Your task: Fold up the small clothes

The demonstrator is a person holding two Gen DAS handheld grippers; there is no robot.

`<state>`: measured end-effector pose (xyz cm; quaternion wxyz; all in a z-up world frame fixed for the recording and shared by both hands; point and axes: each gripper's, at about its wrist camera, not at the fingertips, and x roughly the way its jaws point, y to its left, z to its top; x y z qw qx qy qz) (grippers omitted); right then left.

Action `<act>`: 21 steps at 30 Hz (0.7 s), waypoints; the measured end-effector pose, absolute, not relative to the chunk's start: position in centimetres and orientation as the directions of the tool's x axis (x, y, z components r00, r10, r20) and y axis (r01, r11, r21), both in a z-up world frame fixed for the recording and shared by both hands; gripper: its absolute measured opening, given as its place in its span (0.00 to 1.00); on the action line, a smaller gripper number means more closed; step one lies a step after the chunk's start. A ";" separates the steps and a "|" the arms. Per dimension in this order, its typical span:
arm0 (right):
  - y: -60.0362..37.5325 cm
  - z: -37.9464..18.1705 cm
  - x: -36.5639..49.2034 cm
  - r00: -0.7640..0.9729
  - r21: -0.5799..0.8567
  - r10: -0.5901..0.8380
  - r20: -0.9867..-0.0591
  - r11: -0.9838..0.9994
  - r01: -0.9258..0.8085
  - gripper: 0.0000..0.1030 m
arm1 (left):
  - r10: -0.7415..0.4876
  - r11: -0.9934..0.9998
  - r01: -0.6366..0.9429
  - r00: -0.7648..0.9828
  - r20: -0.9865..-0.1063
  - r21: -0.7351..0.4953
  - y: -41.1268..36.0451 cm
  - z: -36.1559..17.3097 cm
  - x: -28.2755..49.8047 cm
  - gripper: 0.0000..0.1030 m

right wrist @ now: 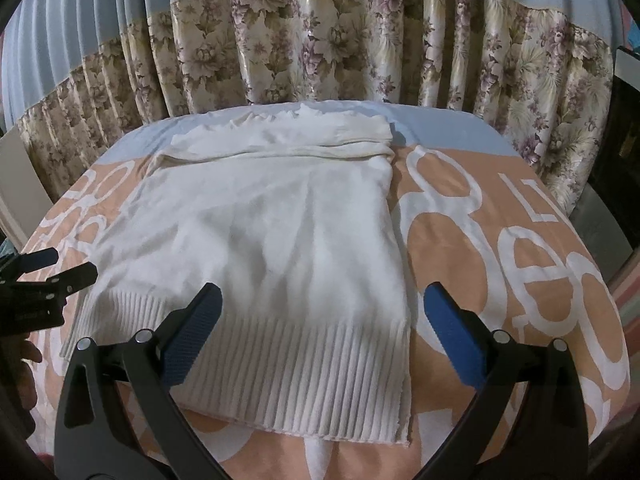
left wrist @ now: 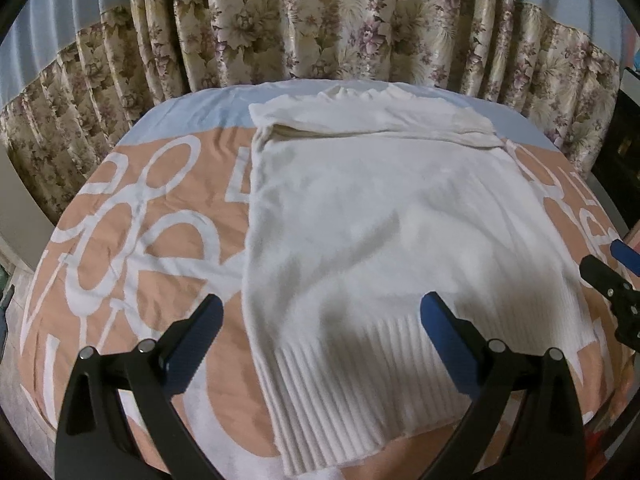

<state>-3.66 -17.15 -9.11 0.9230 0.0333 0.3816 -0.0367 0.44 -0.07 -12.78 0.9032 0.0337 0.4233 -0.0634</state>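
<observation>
A white knit sweater (left wrist: 372,216) lies flat on the bed, its ribbed hem nearest me and its sleeves folded across the top. It also shows in the right wrist view (right wrist: 264,232). My left gripper (left wrist: 322,312) is open and empty, hovering over the hem's left corner. My right gripper (right wrist: 322,300) is open and empty over the hem's right corner. The right gripper shows at the right edge of the left wrist view (left wrist: 608,272), and the left gripper at the left edge of the right wrist view (right wrist: 52,268).
The bed cover (left wrist: 132,232) is orange with large white letters and a pale blue band at the far end (right wrist: 440,120). Floral curtains (left wrist: 320,24) hang close behind the bed. A dark cabinet (right wrist: 624,128) stands at the right.
</observation>
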 end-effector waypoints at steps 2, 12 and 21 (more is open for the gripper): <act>-17.0 -9.0 -3.8 0.709 0.027 -0.044 -0.704 0.996 0.088 0.97 | -0.090 0.989 0.145 0.627 -0.774 0.002 -0.1 -13.0 0.3 0.96; -16.2 -9.6 -3.8 0.696 0.012 -0.010 -0.718 1.000 0.027 0.94 | -0.100 0.989 0.147 0.615 -0.782 -0.011 -0.1 -13.3 -0.1 0.96; -16.8 -9.9 -3.9 0.686 0.021 -0.019 -0.727 0.999 0.049 0.91 | -0.144 0.986 0.147 0.574 -0.806 -0.072 0.7 -14.5 -0.1 0.96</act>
